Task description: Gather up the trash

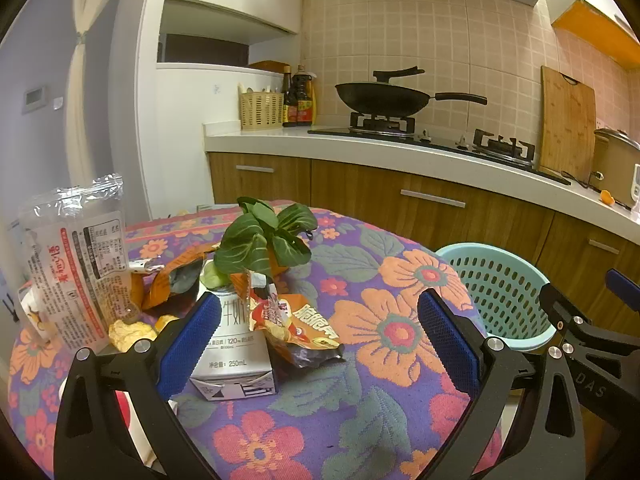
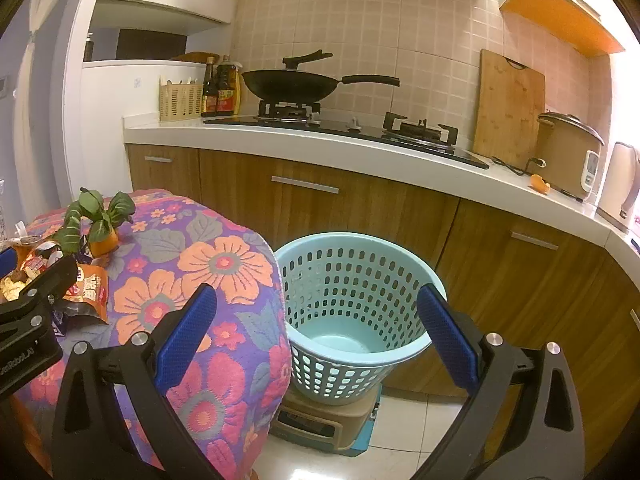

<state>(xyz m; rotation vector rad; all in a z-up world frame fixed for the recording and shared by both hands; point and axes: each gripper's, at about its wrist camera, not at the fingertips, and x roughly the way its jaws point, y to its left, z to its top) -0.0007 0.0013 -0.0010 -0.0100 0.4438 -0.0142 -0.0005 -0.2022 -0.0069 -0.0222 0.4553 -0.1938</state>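
Trash lies in a heap on the flowered tablecloth [image 1: 380, 360]: a white 250 mL milk carton [image 1: 236, 356], an orange snack wrapper [image 1: 296, 324], a clear printed plastic bag [image 1: 76, 264] standing at the left, and green leafy scraps [image 1: 264, 240] on top. My left gripper [image 1: 320, 344] is open above the cloth, its left pad beside the carton. The right gripper [image 2: 320, 332] is open too, hanging over the table's edge and the empty light-blue perforated basket [image 2: 352, 280]. The basket [image 1: 500, 280] stands beside the table on a low box.
A kitchen counter [image 2: 320, 148] with wooden cabinets runs behind, carrying a wok on the stove [image 2: 296, 84], sauce bottles, a cutting board [image 2: 508, 108] and a rice cooker [image 2: 568, 152]. Tiled floor shows below the basket. The left gripper's body [image 2: 32, 320] sits at the right view's left edge.
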